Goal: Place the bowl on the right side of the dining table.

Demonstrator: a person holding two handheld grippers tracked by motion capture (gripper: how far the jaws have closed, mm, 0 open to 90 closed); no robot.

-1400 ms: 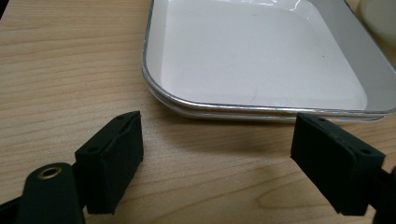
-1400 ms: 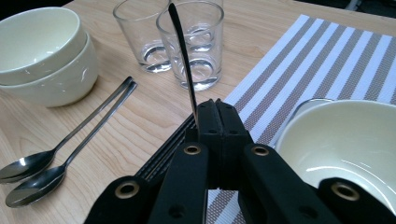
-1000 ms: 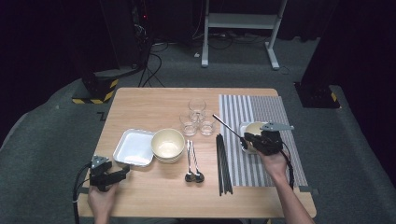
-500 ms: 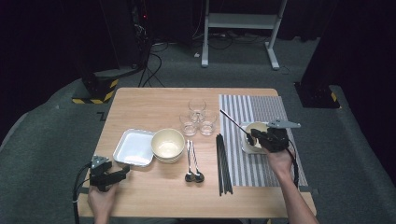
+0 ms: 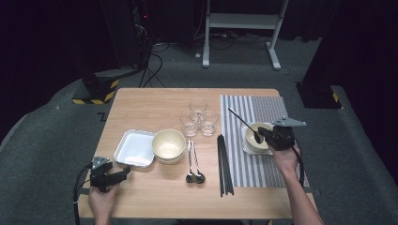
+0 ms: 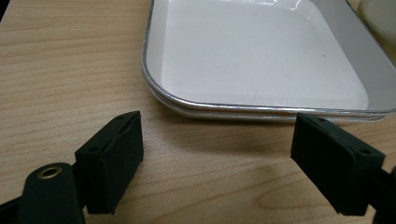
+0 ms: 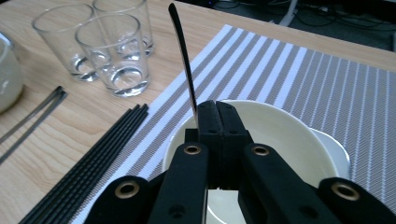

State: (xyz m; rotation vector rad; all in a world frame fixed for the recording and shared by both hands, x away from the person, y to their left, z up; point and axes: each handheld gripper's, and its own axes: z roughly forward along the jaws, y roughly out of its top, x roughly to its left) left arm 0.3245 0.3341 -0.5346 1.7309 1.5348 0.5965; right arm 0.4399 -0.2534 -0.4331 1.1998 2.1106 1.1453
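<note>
Spoon [image 7: 183, 60], pinched in right tool [image 7: 217, 122], probably slants handle-up toward the glasses [image 7: 100, 44].

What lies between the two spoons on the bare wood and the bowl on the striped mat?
In the high view, a row of black chopsticks lies between the spoons and the bowl, along the mat's left edge.

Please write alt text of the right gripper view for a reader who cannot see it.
The black right tongs are shut on a dark spoon over a cream bowl on a striped placemat. Three empty glasses and black chopsticks sit left on the wooden table.
</note>
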